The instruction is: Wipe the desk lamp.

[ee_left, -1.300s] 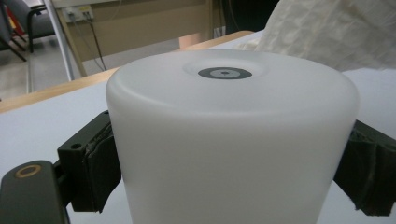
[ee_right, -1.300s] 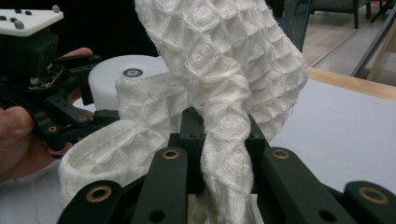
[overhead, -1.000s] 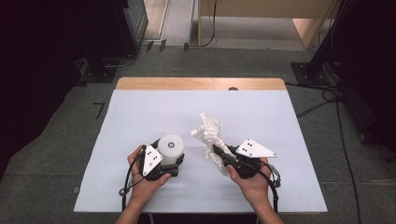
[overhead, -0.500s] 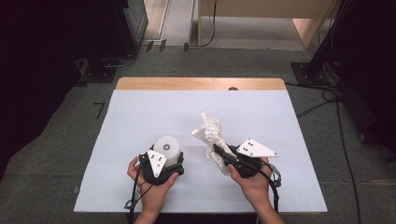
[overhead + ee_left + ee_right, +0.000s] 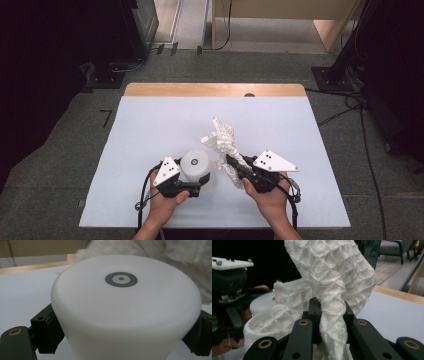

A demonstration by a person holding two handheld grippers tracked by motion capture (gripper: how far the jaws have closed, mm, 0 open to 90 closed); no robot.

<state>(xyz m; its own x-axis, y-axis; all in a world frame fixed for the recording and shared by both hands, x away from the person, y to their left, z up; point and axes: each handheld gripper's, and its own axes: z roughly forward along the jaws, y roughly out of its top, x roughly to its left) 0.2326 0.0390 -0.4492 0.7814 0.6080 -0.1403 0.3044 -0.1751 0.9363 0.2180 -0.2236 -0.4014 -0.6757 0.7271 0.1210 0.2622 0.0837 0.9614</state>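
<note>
High view shows the person's left claw [image 5: 202,176] clamped on a white round lamp [image 5: 195,164] near the front of the desk [image 5: 150,120], whose white cover leaves a strip of wood bare along the far edge. One black jaw presses on each side of the lamp's body. Left gripper view shows the lamp [image 5: 125,307] close up: a smooth, matte white dome that widens toward a flat top, where a small grey ring with a sun mark sits in the middle, and black pads [image 5: 47,328] press against its lower sides. To the right of it in the high view, the right claw [image 5: 231,161] is closed on a white waffle-weave cloth [image 5: 222,142], which rises crumpled from the jaws and also hangs below them. Right gripper view shows the cloth [image 5: 332,277] pinched as a twisted strand between the jaws, its bulk standing above them, with the left gripper and lamp just beyond at the left.
</note>
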